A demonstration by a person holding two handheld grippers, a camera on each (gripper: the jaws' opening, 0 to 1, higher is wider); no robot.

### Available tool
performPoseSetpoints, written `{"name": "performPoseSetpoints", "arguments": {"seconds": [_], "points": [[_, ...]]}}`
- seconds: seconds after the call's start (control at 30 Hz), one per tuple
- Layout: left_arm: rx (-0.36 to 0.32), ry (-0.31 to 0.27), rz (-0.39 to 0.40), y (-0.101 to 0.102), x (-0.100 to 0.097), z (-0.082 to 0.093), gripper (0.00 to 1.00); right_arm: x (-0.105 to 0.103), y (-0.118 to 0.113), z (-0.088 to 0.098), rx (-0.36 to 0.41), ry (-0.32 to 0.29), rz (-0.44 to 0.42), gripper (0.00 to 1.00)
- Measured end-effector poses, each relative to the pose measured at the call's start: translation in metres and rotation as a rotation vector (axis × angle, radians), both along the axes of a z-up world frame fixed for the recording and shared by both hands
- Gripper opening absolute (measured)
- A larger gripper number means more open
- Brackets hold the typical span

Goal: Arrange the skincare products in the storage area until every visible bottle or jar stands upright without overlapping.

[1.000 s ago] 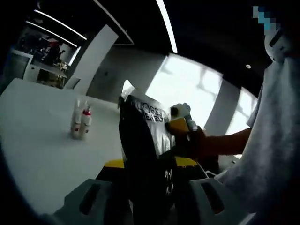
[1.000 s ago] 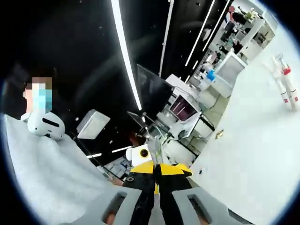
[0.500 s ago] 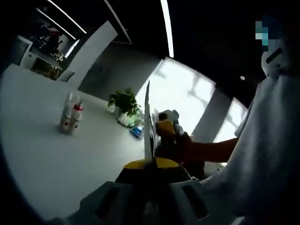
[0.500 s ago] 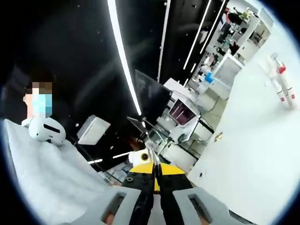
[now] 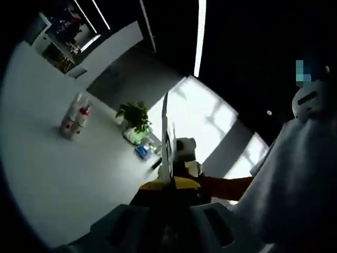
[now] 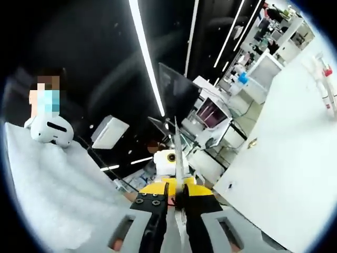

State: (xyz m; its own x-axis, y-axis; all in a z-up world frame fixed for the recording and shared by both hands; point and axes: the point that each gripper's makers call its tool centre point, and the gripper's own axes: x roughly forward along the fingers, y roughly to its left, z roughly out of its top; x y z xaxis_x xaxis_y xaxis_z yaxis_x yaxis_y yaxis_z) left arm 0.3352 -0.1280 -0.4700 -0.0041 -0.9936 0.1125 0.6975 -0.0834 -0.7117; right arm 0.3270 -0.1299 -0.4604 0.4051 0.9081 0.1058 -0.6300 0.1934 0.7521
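A flat dark skincare sachet (image 5: 167, 138) stands edge-on between the jaws of my left gripper (image 5: 169, 185), which is shut on it. Behind the sachet, my right gripper (image 5: 187, 158) comes in from the right and touches the same packet. In the right gripper view the sachet (image 6: 178, 154) is a thin upright sliver, and my right gripper (image 6: 179, 193) is shut on it, with the left gripper (image 6: 167, 158) just beyond. Two slim white bottles with red caps (image 5: 73, 116) stand upright side by side on the white table (image 5: 63, 179); they are also far right as bottles (image 6: 326, 84).
A potted green plant (image 5: 135, 119) and a small blue object (image 5: 141, 152) sit at the table's far edge. The person's white sleeve (image 5: 300, 179) is close on the right. Desks and monitors (image 6: 210, 113) stand beyond the white table (image 6: 284, 174).
In the left gripper view the sachet has turned from broadside, with its print showing, to edge-on. Both views have tilted with the hands; the two bottles stay put.
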Motion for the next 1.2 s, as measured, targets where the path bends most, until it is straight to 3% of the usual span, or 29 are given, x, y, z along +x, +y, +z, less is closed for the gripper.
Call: {"name": "performPoseSetpoints", "arguments": {"seconds": [0.23,0.3,0.47,0.67,0.83,0.97,1.07,1.13,1.2], "points": [[-0.020,0.080,-0.024,-0.002,-0.001,0.001,0.00,0.000,-0.005,-0.008,0.007,0.045,0.010,0.00],[-0.044,0.132,-0.057,-0.002,-0.006,0.005,0.00,-0.004,-0.005,-0.005,0.041,0.066,0.026,0.00],[-0.047,0.101,-0.037,-0.002,-0.002,0.004,0.00,-0.002,-0.007,-0.007,0.048,0.080,0.013,0.00],[-0.134,0.181,0.025,0.009,0.016,0.014,0.00,0.002,-0.017,-0.006,0.072,0.094,-0.014,0.00],[-0.149,0.175,0.040,0.010,0.017,0.018,0.00,0.003,-0.018,-0.003,0.097,0.096,-0.017,0.00],[-0.137,0.094,0.079,0.007,0.018,0.017,0.00,0.005,-0.021,-0.004,0.108,0.104,-0.029,0.00],[-0.138,0.095,0.077,0.006,0.019,0.017,0.00,0.006,-0.022,-0.003,0.114,0.106,-0.034,0.00],[-0.103,0.148,0.052,0.005,0.017,0.010,0.01,0.007,-0.023,-0.004,0.110,0.110,-0.041,0.00],[-0.098,0.141,0.044,0.004,0.016,0.008,0.02,0.008,-0.024,-0.005,0.111,0.112,-0.044,0.00]]}}
